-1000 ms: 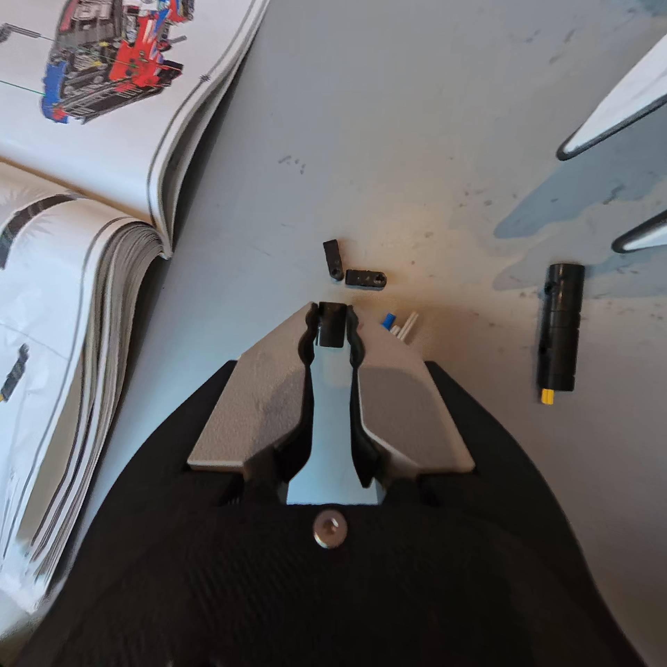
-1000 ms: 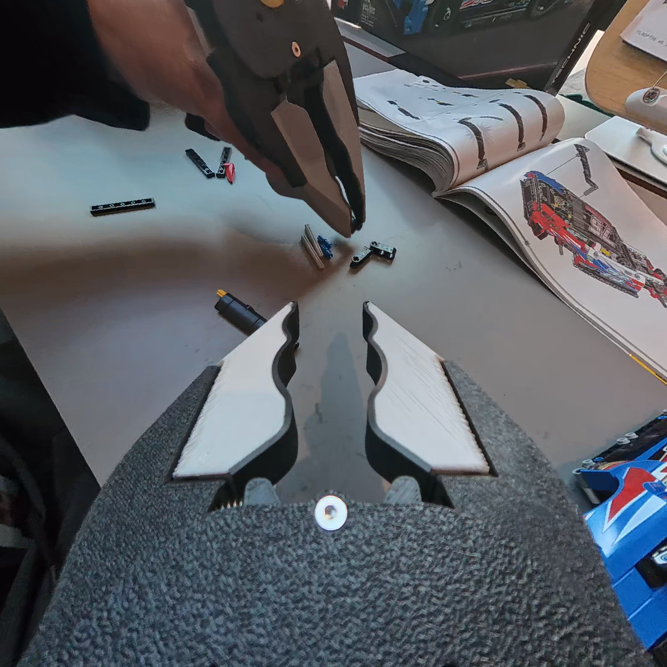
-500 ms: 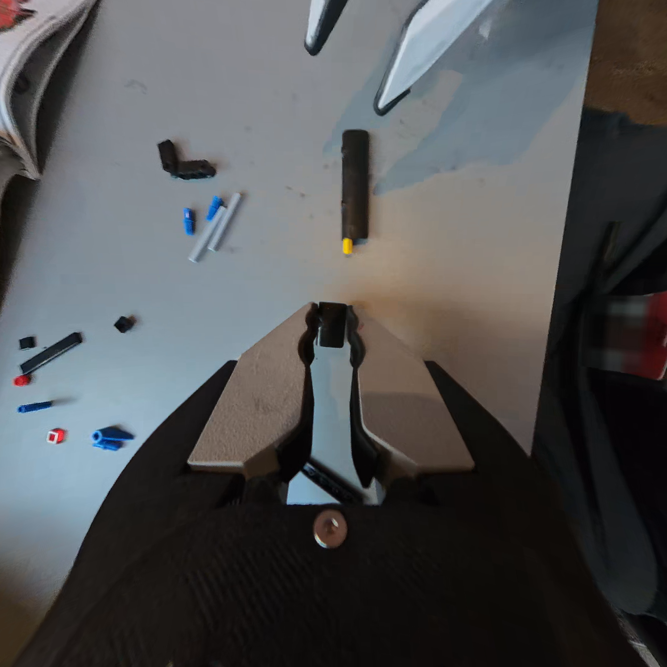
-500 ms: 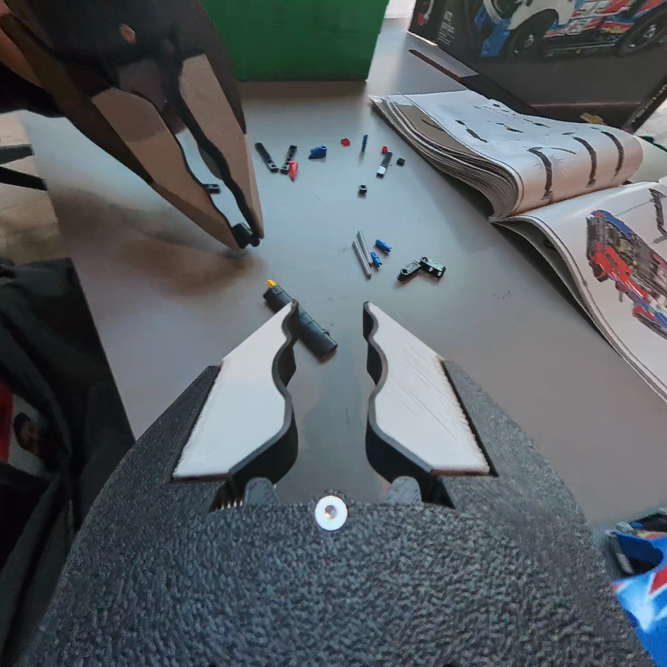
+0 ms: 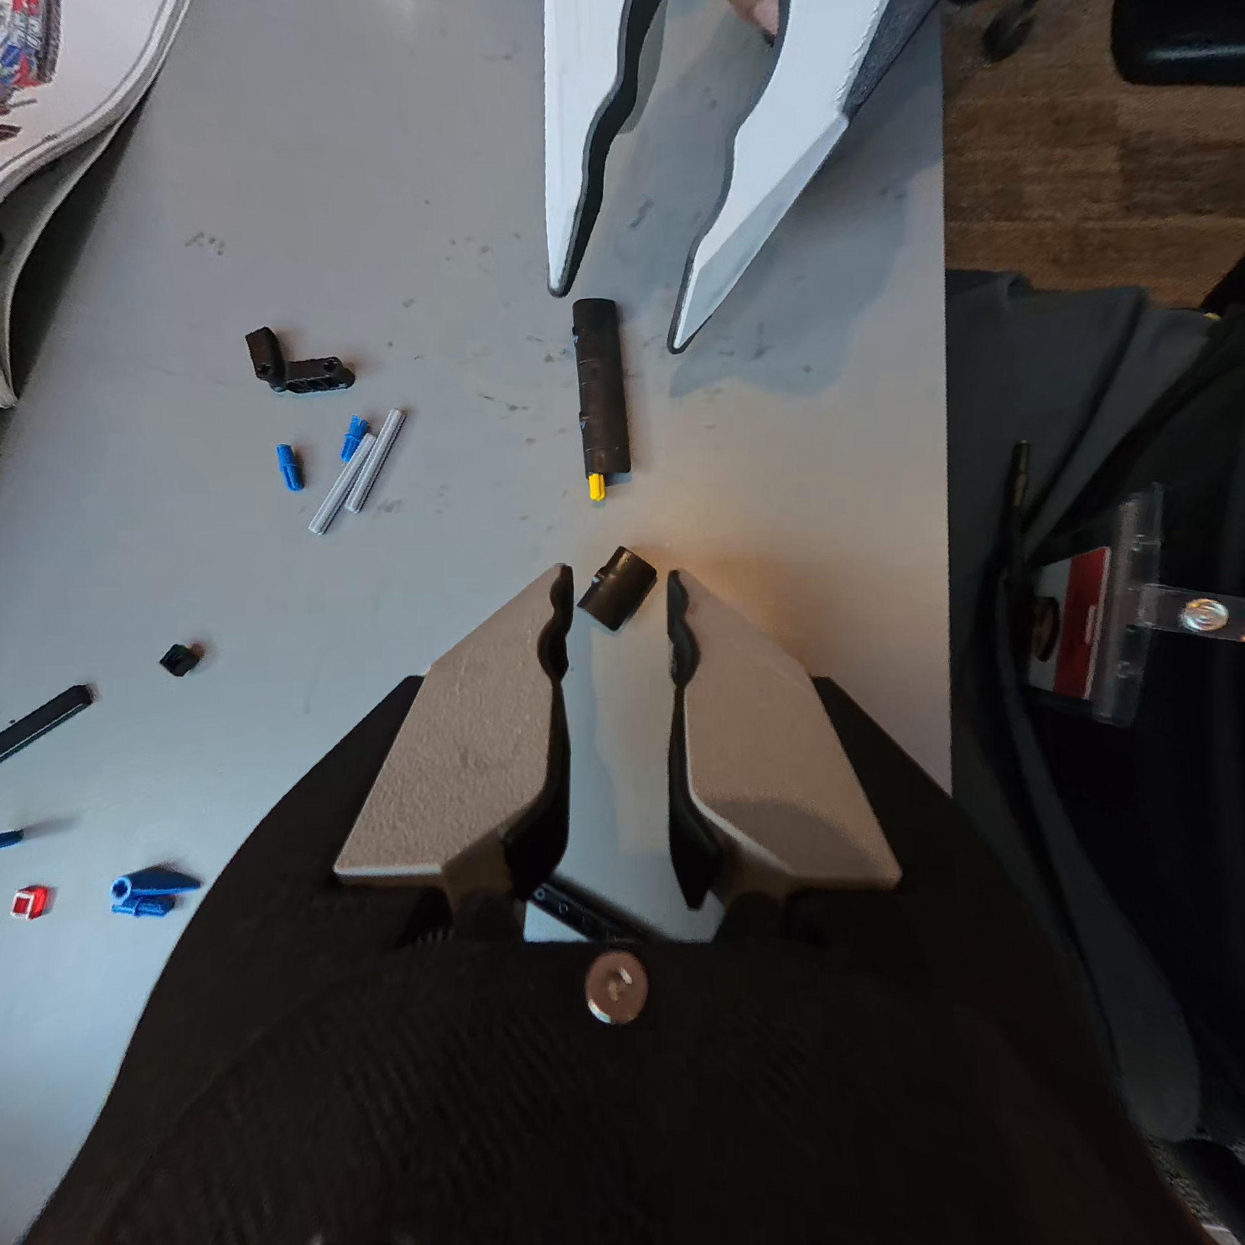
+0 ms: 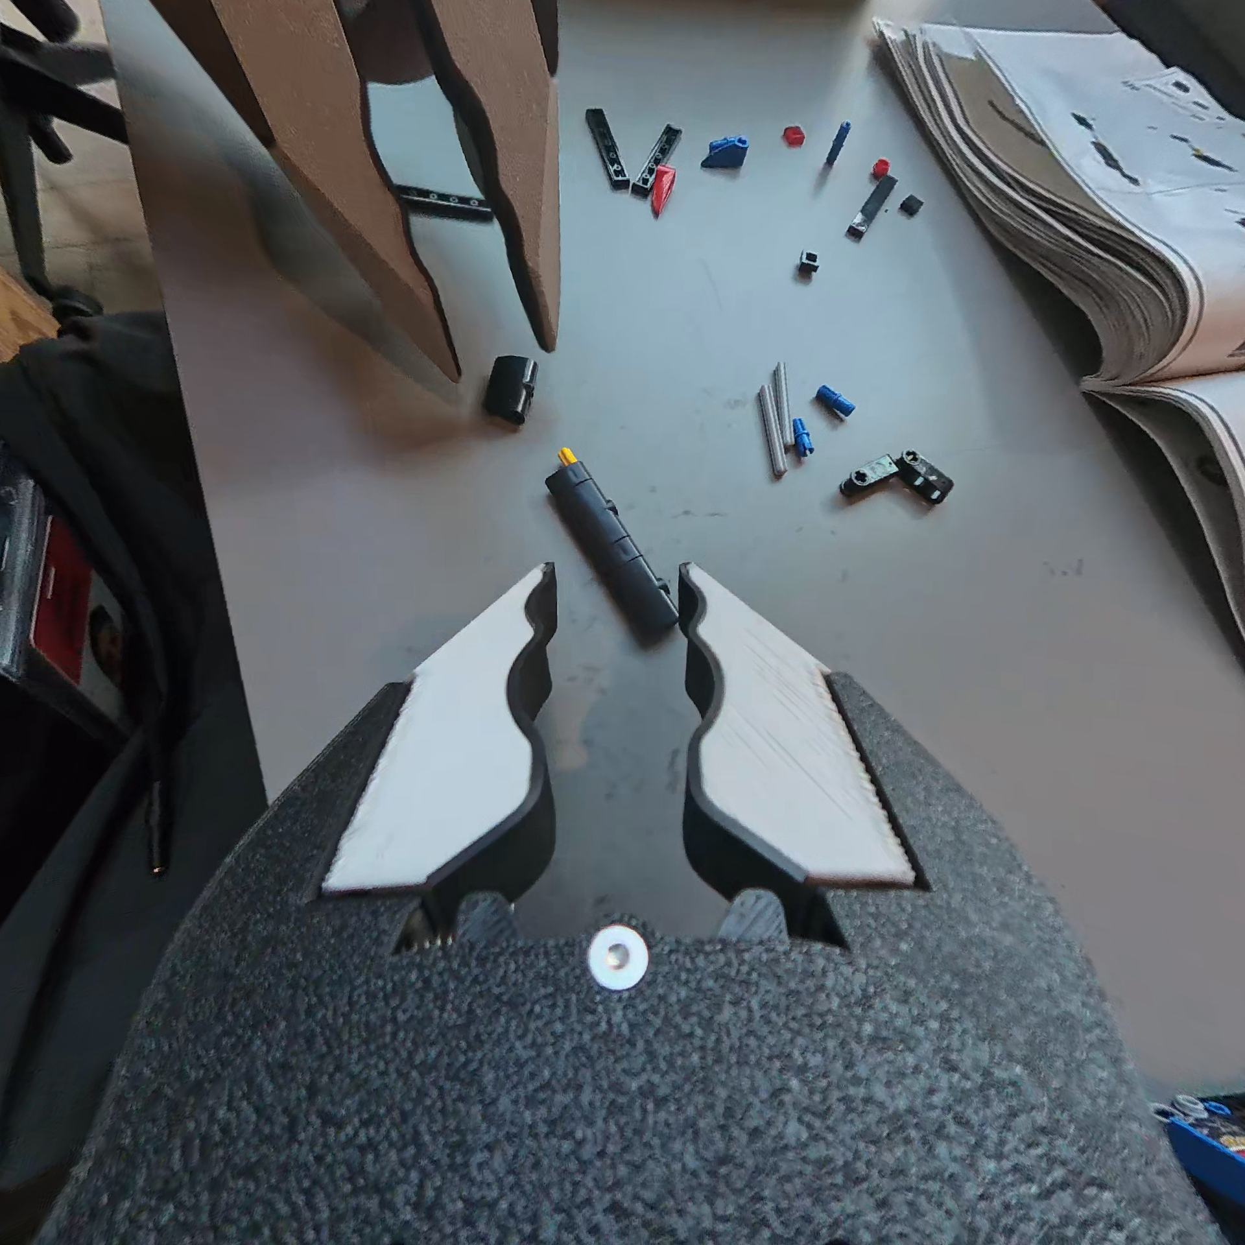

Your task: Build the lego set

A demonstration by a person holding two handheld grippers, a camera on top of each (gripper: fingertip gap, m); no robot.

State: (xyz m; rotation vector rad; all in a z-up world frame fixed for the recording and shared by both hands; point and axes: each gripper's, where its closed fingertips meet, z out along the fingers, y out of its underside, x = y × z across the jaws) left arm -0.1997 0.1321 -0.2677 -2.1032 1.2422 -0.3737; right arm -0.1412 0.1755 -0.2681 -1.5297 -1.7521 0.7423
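Since half a second ago the left gripper (image 5: pixel 618 581) has parted its fingers and let go of the small black connector (image 5: pixel 618 587), which now lies tilted on the grey worktop (image 5: pixel 431 202) between the fingertips, touching neither as far as the left wrist view shows. Right wrist view confirms: connector (image 6: pixel 511 395) rests free just below the left gripper's (image 6: pixel 504 360) tips. Right gripper (image 6: pixel 616 579) is wide, nothing held, and has closed in on the black cylinder assembly (image 6: pixel 612 547); its rear end sits between the fingertips, close against the right-hand one, contact not certain. Yellow pin end (image 6: pixel 567 457) points toward the connector, a short gap apart. Off to the side: two grey axles (image 6: pixel 776 426), blue pins (image 6: pixel 835 400), a black angled piece (image 6: pixel 896 475), and the open instruction booklet (image 6: pixel 1078 202).
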